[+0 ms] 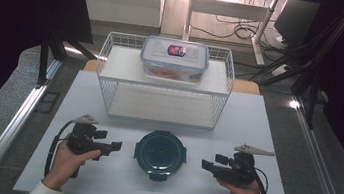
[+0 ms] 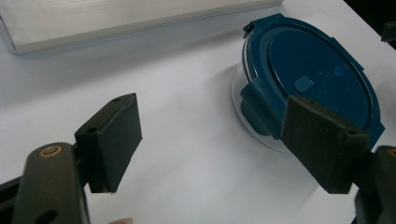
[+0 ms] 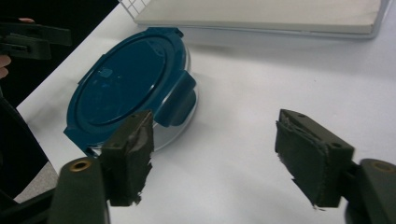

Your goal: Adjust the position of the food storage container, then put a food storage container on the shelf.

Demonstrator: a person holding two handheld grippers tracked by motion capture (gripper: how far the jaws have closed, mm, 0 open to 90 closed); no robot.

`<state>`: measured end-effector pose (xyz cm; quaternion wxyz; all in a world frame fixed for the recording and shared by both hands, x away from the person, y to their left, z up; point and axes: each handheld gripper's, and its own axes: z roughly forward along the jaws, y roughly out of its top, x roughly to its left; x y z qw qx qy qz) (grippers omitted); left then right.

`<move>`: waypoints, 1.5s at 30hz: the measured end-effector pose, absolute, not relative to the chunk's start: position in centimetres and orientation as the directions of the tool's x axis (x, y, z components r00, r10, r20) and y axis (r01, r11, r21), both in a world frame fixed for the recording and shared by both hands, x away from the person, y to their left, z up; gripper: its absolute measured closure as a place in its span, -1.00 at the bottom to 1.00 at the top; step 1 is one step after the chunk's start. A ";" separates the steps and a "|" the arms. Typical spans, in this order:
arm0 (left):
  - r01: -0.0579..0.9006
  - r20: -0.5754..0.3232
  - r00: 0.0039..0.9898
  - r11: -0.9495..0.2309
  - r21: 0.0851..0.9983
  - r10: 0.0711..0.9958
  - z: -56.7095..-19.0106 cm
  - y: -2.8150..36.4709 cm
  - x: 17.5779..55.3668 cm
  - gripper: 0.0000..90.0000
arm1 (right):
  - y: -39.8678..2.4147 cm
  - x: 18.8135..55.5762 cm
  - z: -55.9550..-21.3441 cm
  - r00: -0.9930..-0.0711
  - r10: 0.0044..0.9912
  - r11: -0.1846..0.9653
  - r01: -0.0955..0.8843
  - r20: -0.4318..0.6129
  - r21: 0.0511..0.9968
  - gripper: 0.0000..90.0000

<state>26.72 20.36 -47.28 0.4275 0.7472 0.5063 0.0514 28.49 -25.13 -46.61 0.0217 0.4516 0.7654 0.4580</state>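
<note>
round container (image 1: 160, 153) on table (image 1: 256, 128), before wire rack (image 1: 219, 108); box (image 1: 174, 59) on the rack.

Desk (image 1: 229, 185): white, flat top.
On desk, centre front: round container (image 1: 160, 154), dark blue clip lid.
On desk, rear: white wire shelf rack (image 1: 112, 76).
Rack upper shelf: clear rectangular lidded box (image 1: 174, 59).

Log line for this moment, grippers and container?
left gripper: open, empty | right gripper: open, empty | round blue-lidded container: on table between grippers, lid on, untouched
</note>
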 end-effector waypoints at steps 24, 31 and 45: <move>0.751 -0.428 0.485 -0.112 0.651 0.763 -46.6 18.4 26.9 -0.76 | -21.6 29.6 -46.0 -0.589 0.657 0.168 0.722 0.470 0.671 -0.62; 0.785 -0.493 0.462 -0.081 0.615 0.737 -47.3 17.4 28.3 -0.74 | -19.9 31.4 -46.6 -0.561 0.636 0.162 0.769 0.530 0.618 -0.67; 0.839 -0.583 0.434 -0.072 0.539 0.687 -49.5 15.5 29.3 -0.73 | -18.7 32.6 -49.0 -0.519 0.632 0.178 0.820 0.575 0.544 -0.69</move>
